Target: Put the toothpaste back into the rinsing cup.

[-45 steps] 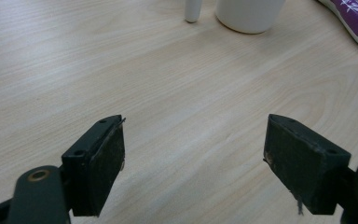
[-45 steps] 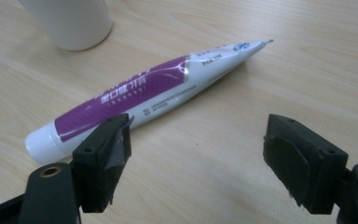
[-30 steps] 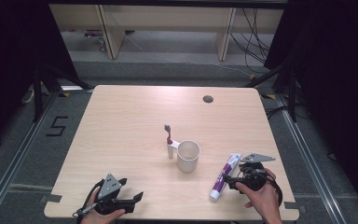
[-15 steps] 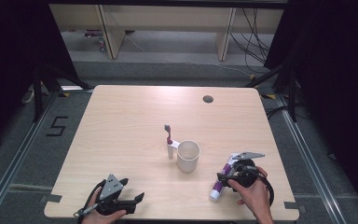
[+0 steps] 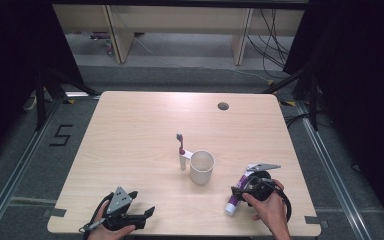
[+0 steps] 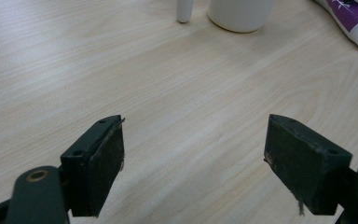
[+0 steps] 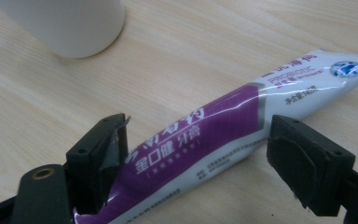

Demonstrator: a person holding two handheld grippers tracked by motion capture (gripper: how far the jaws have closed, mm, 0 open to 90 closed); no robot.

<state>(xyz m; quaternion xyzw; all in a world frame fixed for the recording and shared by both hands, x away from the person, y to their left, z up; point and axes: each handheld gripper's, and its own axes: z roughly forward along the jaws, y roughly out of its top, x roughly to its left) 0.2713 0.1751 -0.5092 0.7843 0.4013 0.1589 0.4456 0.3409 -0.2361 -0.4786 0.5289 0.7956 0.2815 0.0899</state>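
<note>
The right gripper (image 5: 244,186) sits at the lower right of the high view, a hand behind it, set over the toothpaste tube (image 5: 236,196); the tube lies flat on the pale wooden bench (image 5: 140,130), its white cap end toward the bottom of that frame and its flat end under the gripper. In the right gripper view the jaws stand apart with the purple and white toothpaste tube (image 7: 223,135) lying slantwise between them; the left jaw is against the tube near the lower left of the frame, while the right jaw stands just off it, so the jaws are open around the tube and not yet clamped. A white cup (image 5: 202,167) stands near the middle of the high view, up and to the left of the tube; its base shows at the upper left of the right gripper view. A toothbrush (image 5: 181,150) stands upright just left of the cup, head up. The left gripper (image 5: 142,216) rests at the lower left of the high view, held by a hand; in the left gripper view its jaws are wide apart over bare wood, holding nothing.
</note>
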